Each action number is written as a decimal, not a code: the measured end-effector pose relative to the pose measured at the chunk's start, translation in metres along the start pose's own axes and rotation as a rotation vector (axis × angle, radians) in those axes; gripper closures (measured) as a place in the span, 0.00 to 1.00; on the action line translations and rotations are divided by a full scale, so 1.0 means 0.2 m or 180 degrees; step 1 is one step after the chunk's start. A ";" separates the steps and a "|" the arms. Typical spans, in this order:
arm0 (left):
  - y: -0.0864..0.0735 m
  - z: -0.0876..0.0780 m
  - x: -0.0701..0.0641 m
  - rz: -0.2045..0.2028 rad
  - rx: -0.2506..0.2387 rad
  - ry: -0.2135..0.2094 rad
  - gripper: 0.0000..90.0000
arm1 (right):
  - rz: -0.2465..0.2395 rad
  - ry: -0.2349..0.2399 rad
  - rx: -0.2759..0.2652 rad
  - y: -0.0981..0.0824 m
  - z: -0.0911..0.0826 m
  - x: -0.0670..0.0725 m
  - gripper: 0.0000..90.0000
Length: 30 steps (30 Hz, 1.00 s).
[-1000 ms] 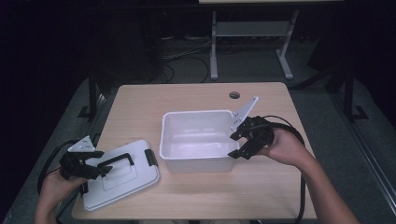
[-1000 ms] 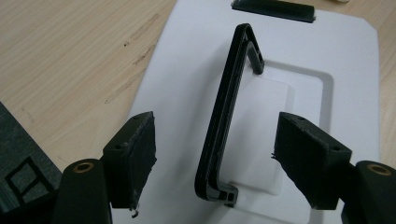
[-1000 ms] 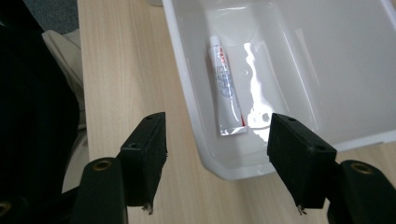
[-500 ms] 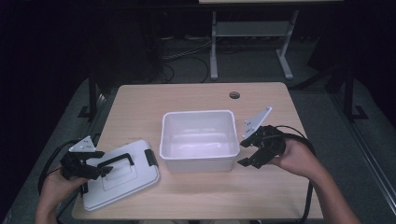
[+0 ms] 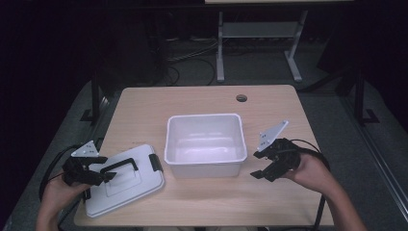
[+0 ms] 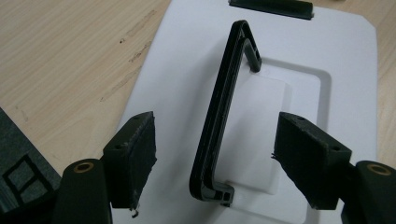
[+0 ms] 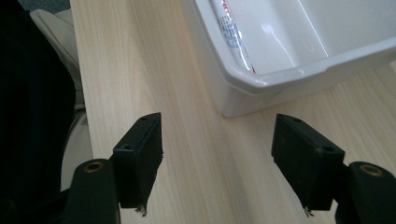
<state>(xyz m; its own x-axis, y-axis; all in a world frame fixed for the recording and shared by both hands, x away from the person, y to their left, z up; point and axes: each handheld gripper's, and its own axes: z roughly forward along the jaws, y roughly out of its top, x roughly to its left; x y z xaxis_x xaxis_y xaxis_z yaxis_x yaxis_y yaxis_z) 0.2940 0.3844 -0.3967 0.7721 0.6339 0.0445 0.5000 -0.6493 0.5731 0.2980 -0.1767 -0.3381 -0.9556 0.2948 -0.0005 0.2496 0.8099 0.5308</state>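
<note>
A white plastic bin [image 5: 204, 142] stands open in the middle of the wooden table [image 5: 192, 101]. Its white lid [image 5: 126, 188] lies flat at the front left, with a black handle [image 5: 119, 166] raised on it. My left gripper [image 5: 107, 169] is open, its jaws on either side of the handle [image 6: 224, 112] without touching it, low over the lid [image 6: 336, 60]. My right gripper [image 5: 255, 166] is open just right of the bin's front right corner [image 7: 261, 81]; its jaws have just been opening, with only bare table between them. A printed label [image 7: 231, 32] runs along the bin's inside.
A round cable hole [image 5: 241, 98] sits near the table's far edge. Behind the table stand a metal frame [image 5: 220, 48] and loose cables on the floor [image 5: 192, 60]. The table's right edge is close to my right hand.
My right gripper has come away from the bin's right rim, moving right, toward the person and down beside the bin. The left gripper and lid have stayed put.
</note>
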 end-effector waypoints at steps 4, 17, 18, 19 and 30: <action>0.00 0.00 0.00 -0.0014 0.0001 -0.0009 0.32 | 0.0015 -0.0006 -0.0005 -0.05 0.03 0.01 0.36; 0.06 0.00 0.02 0.0035 0.0032 -0.0108 0.32 | 0.0092 0.0002 -0.0010 -0.17 0.15 0.03 0.34; 0.05 0.00 0.02 -0.0001 0.0023 -0.0124 0.32 | 0.0107 0.0006 -0.0016 -0.18 0.16 0.03 0.34; 0.06 0.00 0.03 -0.0002 0.0043 -0.0116 0.32 | 0.0112 0.0011 -0.0020 -0.19 0.17 0.03 0.33; 0.05 0.02 0.05 -0.0035 0.0094 -0.0198 0.32 | 0.0189 0.0006 -0.0045 -0.25 0.24 0.06 0.32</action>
<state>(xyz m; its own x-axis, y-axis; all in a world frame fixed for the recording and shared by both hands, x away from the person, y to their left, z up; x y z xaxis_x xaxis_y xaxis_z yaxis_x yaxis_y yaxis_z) 0.3078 0.3825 -0.3939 0.7890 0.6143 -0.0130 0.5191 -0.6551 0.5490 0.2820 -0.1901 -0.4047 -0.9394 0.3411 0.0329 0.3036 0.7838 0.5418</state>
